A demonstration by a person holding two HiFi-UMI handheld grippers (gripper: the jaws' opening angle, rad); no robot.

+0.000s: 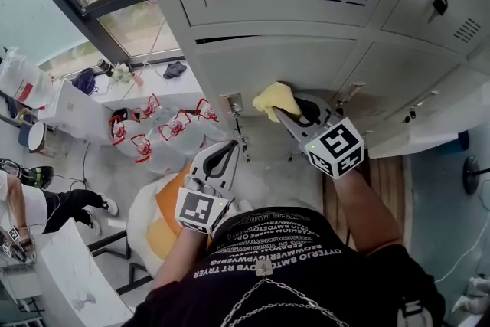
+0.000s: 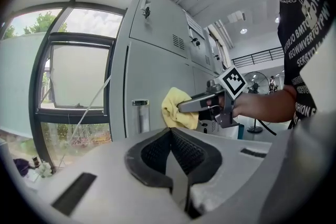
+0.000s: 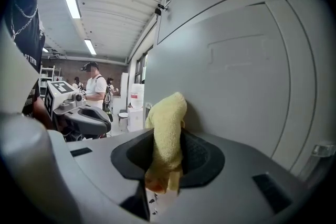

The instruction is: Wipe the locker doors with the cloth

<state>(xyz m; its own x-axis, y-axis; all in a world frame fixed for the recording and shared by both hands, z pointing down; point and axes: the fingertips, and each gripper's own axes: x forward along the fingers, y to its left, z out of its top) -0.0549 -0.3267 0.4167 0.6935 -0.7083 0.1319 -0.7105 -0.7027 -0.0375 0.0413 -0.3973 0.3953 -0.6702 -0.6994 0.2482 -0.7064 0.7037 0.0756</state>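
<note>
The right tongs (image 1: 285, 116), clamped on the yellow cloth (image 1: 274, 99), hold it against the locker door (image 1: 253, 65) mid-wipe, while the left tongs (image 1: 227, 153) hang closed and empty below the door; next probably comes a firm sweep across it.

Shirt (image 1: 295, 245) print, lower centre of head view: white capitals in several lines, seen upside down; the largest line appears to read "OYTERLO BMTCGWPOVB RT TRYER".
Shirt print, upper right of left gripper view: partly cut off; one line appears to read "REOWNVERTGYPW".
Left cube (image 1: 197, 212) on the left gripper (image 1: 228, 149): square black-and-white marker, no letters.
Right cube (image 1: 337, 147) on the right gripper (image 1: 280, 113): same kind of marker.
Bags (image 1: 164, 132), centre left of head view: red print, too small to read.
</note>
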